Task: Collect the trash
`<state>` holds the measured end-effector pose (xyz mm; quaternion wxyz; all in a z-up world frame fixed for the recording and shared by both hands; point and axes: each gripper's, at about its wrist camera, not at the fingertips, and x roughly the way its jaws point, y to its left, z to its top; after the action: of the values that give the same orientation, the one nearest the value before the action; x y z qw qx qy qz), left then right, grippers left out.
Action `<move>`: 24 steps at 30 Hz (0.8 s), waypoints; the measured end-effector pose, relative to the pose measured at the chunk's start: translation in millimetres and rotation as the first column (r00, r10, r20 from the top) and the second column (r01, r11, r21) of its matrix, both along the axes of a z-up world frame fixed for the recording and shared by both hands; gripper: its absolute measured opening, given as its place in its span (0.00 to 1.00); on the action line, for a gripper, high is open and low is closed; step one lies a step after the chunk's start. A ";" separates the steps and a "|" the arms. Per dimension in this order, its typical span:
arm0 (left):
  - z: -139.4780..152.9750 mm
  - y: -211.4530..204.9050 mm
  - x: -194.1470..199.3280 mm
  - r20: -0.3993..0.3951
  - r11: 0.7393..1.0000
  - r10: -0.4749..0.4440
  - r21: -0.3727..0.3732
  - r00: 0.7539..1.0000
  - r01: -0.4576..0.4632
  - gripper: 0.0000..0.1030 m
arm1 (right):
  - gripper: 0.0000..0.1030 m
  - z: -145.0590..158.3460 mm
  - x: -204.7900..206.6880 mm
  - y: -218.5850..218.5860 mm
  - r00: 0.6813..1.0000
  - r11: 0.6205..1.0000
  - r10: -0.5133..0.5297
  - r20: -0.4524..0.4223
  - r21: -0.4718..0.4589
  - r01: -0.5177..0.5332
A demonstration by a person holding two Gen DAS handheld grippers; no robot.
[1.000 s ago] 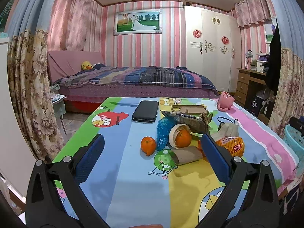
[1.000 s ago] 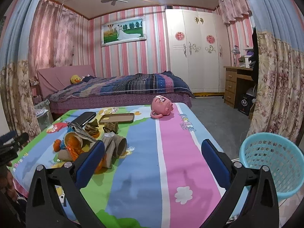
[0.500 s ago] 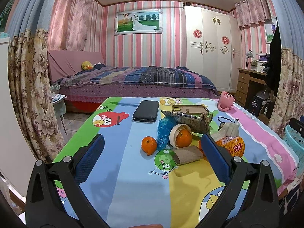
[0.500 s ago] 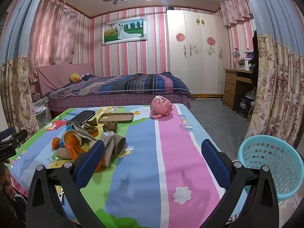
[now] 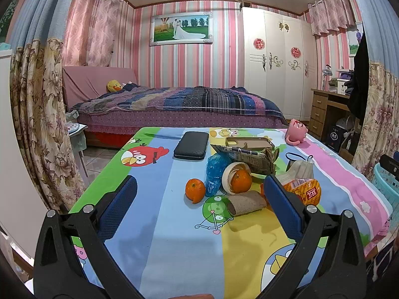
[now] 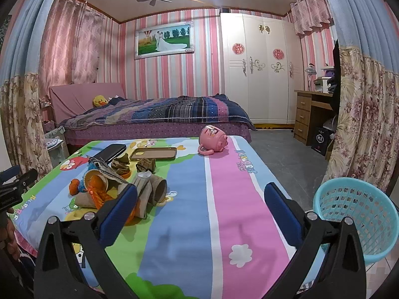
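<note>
Nothing much has moved since a second ago, honestly: the left view is almost the same shot, and the right view has only drifted a touch, with the basket sitting slightly lower-left in frame. Left wrist view first: the left gripper (image 5: pixel 199 208) hangs over the near edge of the table (image 5: pixel 159 261), jaws spread wide and holding nothing. The trash is piled mid-table, well ahead of the fingers: a cardboard tube (image 5: pixel 247 202), a blue bag (image 5: pixel 214 172), a snack packet (image 5: pixel 305 191), a face mask (image 5: pixel 300 169) and some crumpled paper (image 5: pixel 249 158). Trouble is, there's an orange (image 5: pixel 195 190) just beside the bag and a second orange (image 5: pixel 240 181) sitting in a cup (image 5: pixel 228 177), so a sloppy grab could send fruit rolling off, or bin something that isn't trash. The black case (image 5: pixel 191 145) and phone case (image 5: pixel 249 143) behind the pile are probably keepers too. Right wrist view: the right gripper (image 6: pixel 199 208) is spread as well, empty, over the pink stripe, with the pile off to its left near the left finger. The basket (image 6: pixel 354 218) stands on the floor past the table's right edge, so anything light like the mask could flutter and miss it if dropped from too high. The pink mug (image 6: pixel 214 140) lies tipped at the far end, and I'd guess that's not trash either.
</note>
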<state>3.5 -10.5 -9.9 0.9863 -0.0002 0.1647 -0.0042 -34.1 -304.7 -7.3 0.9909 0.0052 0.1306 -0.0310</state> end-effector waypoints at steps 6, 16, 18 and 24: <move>-0.2 -0.3 -0.3 -0.001 1.000 0.001 0.001 1.000 -0.001 0.95 | 0.96 0.2 0.0 -0.7 1.000 1.000 0.000 -0.003 -0.001 0.000; -0.5 -0.1 -0.3 -0.004 1.000 -0.003 0.001 1.000 0.003 0.95 | 0.96 0.2 0.0 -0.5 1.000 1.000 0.000 -0.003 -0.001 0.000; -1.1 -0.5 0.3 -0.008 1.000 -0.001 0.005 1.000 0.001 0.95 | 0.96 0.2 -0.2 -0.8 1.000 1.000 0.000 -0.002 0.000 0.000; -1.9 -0.8 0.3 -0.009 1.000 -0.003 0.006 1.000 0.003 0.95 | 0.96 0.2 -0.2 -0.8 1.000 1.000 -0.001 -0.003 -0.001 0.001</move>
<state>3.8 -11.3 -11.8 0.9856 0.0030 0.1691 -0.0052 -34.3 -305.5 -7.1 0.9907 0.0049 0.1319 -0.0317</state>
